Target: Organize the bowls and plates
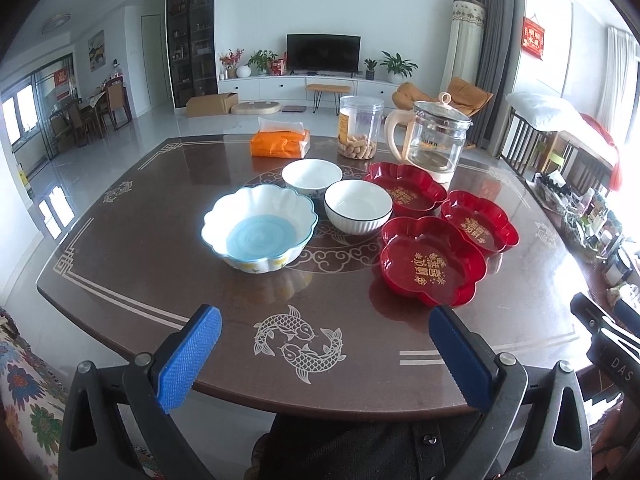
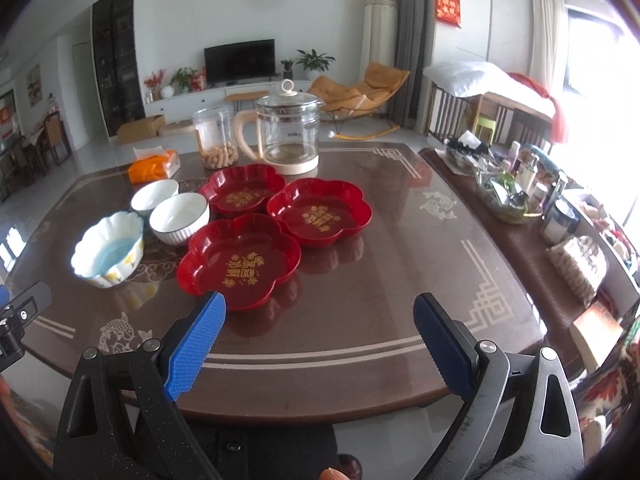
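Both the left gripper (image 1: 324,344) and right gripper (image 2: 320,332) hang spread and empty at the table's (image 2: 360,320) near edge, and the nearest red plate (image 2: 238,262), just right of the ribbed white bowl (image 2: 179,218), probably sits closer to the right one.

Three red plates (image 1: 434,260) are seen right of centre, three bowls (image 1: 260,226) left of them, on the table (image 1: 140,280). The left gripper (image 1: 324,340), jaws spread, is held empty at the bottom.
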`<move>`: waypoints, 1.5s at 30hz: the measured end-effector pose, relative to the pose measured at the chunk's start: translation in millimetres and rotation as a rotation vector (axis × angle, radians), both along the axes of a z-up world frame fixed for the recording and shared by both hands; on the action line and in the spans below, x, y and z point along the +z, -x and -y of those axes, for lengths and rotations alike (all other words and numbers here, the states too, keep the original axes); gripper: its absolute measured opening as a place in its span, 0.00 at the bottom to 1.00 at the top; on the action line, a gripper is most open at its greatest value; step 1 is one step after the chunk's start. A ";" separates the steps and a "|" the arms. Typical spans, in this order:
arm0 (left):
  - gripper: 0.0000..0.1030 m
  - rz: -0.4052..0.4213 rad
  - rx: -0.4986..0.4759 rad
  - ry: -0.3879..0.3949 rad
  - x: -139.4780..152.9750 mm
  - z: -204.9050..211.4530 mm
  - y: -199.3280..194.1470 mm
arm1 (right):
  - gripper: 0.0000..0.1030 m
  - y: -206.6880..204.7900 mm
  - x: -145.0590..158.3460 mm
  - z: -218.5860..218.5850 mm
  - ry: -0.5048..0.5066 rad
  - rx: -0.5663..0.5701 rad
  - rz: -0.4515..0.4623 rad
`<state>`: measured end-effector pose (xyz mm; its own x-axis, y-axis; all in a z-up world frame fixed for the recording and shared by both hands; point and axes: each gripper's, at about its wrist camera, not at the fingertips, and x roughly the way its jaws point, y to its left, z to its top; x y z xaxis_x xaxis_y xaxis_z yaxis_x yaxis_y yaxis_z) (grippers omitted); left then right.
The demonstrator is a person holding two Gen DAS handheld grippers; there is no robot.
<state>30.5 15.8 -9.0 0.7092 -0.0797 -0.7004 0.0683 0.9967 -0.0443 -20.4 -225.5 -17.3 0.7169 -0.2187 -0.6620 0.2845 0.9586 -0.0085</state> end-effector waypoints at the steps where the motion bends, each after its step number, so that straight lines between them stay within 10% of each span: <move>1: 1.00 -0.004 0.004 -0.010 -2.7 0.7 0.2 | 0.94 0.0 -1.9 0.6 0.000 0.000 -0.006; 21: 1.00 -0.033 0.020 -0.018 -11.3 3.3 4.0 | 0.94 10.0 -8.1 10.2 -0.012 -0.040 -0.020; 34: 1.00 -0.005 0.001 -0.064 16.2 3.7 -12.5 | 0.94 2.8 26.1 13.5 -0.055 0.108 0.082; 45: 1.00 0.038 0.036 -0.045 32.6 -1.1 -15.5 | 0.94 -6.6 55.3 20.5 0.072 -0.016 0.197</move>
<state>46.0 16.8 23.6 0.7373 -0.0226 -0.6752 0.0327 0.9995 0.0023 -13.8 -246.0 37.9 0.8271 -0.2724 -0.4916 0.3024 0.9530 -0.0192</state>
